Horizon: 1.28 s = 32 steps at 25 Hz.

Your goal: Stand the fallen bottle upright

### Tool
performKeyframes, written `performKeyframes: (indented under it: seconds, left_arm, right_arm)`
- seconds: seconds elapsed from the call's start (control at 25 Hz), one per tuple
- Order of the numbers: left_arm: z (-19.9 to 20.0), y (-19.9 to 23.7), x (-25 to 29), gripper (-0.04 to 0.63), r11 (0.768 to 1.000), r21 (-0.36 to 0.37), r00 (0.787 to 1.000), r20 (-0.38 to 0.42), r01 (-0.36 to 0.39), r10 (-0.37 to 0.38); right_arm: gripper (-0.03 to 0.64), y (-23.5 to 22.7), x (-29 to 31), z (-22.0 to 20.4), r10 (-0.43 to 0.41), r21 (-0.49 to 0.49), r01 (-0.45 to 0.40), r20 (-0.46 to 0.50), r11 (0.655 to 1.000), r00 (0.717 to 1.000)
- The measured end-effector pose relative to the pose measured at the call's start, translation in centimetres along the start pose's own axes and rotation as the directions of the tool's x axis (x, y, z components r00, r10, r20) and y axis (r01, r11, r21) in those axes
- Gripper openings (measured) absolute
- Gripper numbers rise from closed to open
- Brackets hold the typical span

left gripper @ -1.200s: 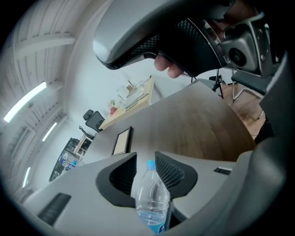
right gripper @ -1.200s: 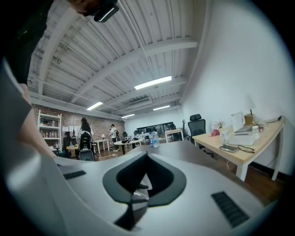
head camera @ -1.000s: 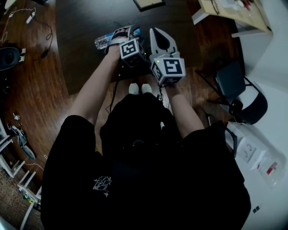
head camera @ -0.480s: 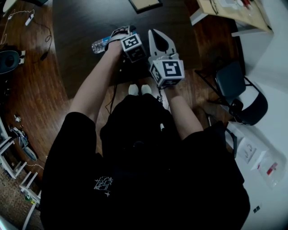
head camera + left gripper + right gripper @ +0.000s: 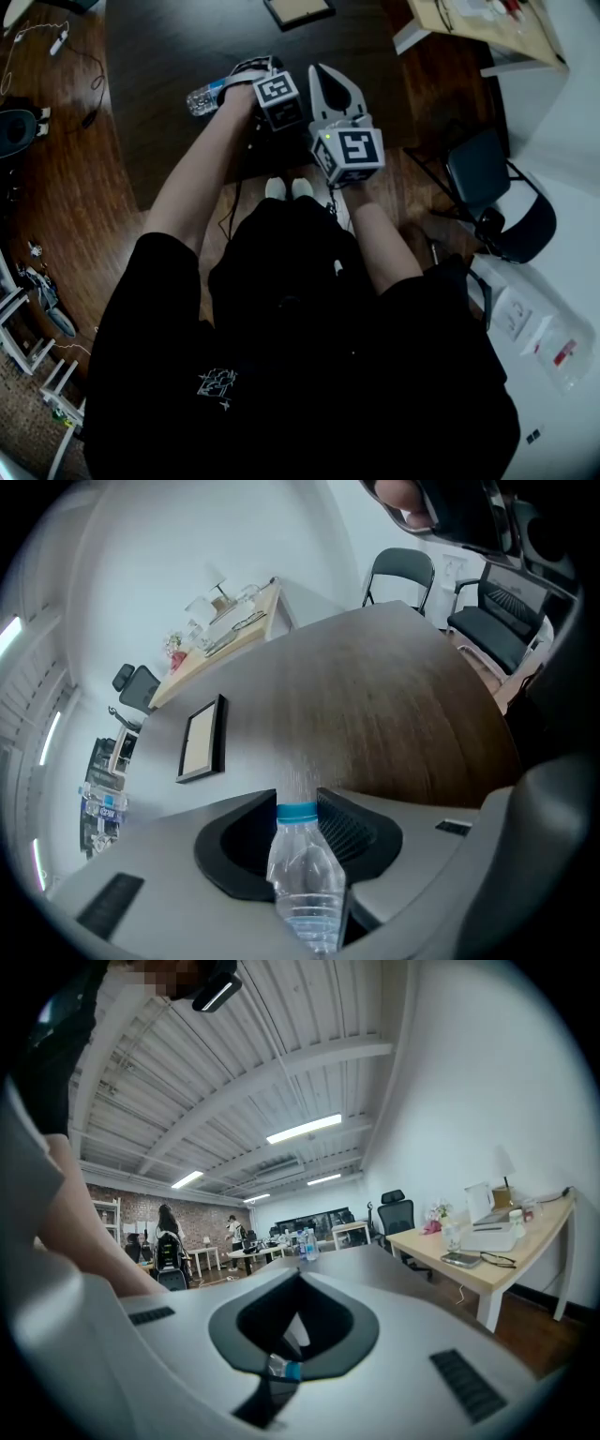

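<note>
The bottle was seen lying on the dark table, upper left in the head view, its neck touched by the closing jaws of the left gripper. The right gripper was seen shut, empty. A firm grip was judged needed before any tipping upright.

The head view is dim: the dark surface and the person's black clothing swallow detail, and only the pale floor at the right is bright. Both gripper views bow straight lines and turn black at the corners. In the left gripper view a pale sheen lies across the surface, and the bottle, close to the lens, looks soft. In the right gripper view ceiling strip lights light the room evenly.
</note>
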<state>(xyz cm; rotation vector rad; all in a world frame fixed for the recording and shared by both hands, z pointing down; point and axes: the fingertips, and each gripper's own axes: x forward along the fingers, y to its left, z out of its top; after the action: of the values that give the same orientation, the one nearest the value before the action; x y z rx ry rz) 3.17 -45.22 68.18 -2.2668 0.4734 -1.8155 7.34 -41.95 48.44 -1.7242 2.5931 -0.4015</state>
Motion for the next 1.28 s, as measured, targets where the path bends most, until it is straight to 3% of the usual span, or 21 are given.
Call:
performKeyframes:
  seconds: [0.4,0.64,0.96,1.12,1.28]
  left_arm:
    - [0.9,2.2,-2.4,0.126,0.994,-0.052,0.992,0.077,-0.098,0.101]
    - [-0.1,4.5,-6.1,0.126,0.959,-0.185,0.954,0.171,-0.215,0.247]
    - [-2.2,7.1,-11.2,0.126,0.853,-0.424,0.873,0.233,-0.306,0.429]
    - [-3.0,8.0,-13.7,0.126,0.761,-0.555,0.801,0.258,-0.335,0.541]
    - [-3.9,9.2,-16.7,0.124,0.639,-0.690,0.695,0.275,-0.338,0.664]
  right_arm:
    - [0.014,-0.3,0.2,0.4,0.002,0.013,-0.002,0.011,1.000,1.000]
    - [0.014,1.6,-0.2,0.9,0.028,0.003,-0.028,0.009,1.000,1.000]
    - [0.014,4.6,-0.3,1.9,0.077,-0.024,-0.076,0.010,0.997,0.997]
    - [0.014,6.1,-0.4,2.2,0.101,-0.038,-0.100,0.012,0.994,0.995]
    - [0.014,6.5,-0.6,2.3,0.109,-0.054,-0.108,0.009,0.993,0.994]
